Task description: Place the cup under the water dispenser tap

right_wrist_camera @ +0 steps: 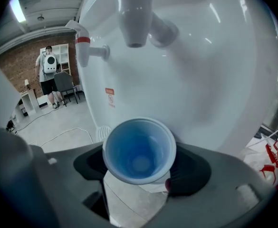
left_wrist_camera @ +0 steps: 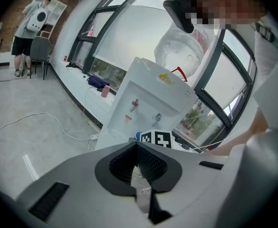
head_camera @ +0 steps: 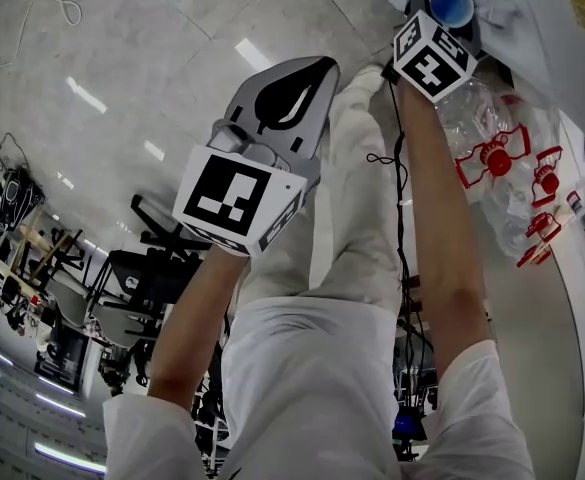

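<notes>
Your right tongs (right_wrist_camera: 139,169) stand wide and clasp the blue cup (right_wrist_camera: 139,148) by its sides, upright, mouth up; the cup sits below the pale tap (right_wrist_camera: 135,18) of the white water dispenser (right_wrist_camera: 210,80), clear of the spout and close to the dispenser's front; the red tap (right_wrist_camera: 84,46) lies off to the left in your right gripper view; your left tongs (left_wrist_camera: 138,161) seem closed at the tips, with nothing between them, and point toward the dispenser from well back.

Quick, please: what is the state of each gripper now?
Left gripper: closed, empty.
Right gripper: closed on the cup.
</notes>
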The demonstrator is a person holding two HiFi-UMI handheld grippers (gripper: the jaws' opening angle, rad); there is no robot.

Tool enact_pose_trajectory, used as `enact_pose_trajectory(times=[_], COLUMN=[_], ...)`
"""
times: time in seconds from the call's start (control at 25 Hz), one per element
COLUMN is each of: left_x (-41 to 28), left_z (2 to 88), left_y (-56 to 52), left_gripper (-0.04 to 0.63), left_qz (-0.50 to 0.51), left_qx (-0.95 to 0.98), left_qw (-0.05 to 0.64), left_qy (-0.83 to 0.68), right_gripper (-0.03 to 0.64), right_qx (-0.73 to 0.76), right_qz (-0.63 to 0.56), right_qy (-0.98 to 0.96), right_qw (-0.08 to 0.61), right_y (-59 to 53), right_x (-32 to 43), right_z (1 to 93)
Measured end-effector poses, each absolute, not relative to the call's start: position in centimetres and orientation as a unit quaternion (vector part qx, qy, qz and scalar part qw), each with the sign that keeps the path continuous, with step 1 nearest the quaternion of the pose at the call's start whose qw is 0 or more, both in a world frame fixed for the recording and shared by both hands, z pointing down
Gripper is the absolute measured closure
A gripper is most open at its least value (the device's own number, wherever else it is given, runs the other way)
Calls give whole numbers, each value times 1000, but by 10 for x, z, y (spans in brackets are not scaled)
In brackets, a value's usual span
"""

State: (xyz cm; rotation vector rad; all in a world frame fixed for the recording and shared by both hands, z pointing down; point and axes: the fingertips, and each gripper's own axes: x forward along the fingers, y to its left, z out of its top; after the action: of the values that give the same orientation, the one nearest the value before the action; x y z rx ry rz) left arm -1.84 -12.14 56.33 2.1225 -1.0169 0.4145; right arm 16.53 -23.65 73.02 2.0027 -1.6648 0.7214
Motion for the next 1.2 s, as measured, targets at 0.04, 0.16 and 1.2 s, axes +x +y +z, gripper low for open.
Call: enact_pose_trajectory(times=[0.04,0.16,1.2], left_x=[-18,-16,-28], left_z=[564,565,558], left_y=[-120,-118,-110], left_gripper=[594,594,594], left_qz=[162,164,159], left_qx=[826,825,822], left_qw=[368,371,367], left_qy=[-395,-394,-405], right_gripper=[253,253,207], right_qx=[726,734,751], right_qz=[261,262,299], right_qy=[-597,-587,-553], right_qw=[218,218,203], right_y=[-238,-240,-223], right_x=[166,168,165], right_z=[732,736,752])
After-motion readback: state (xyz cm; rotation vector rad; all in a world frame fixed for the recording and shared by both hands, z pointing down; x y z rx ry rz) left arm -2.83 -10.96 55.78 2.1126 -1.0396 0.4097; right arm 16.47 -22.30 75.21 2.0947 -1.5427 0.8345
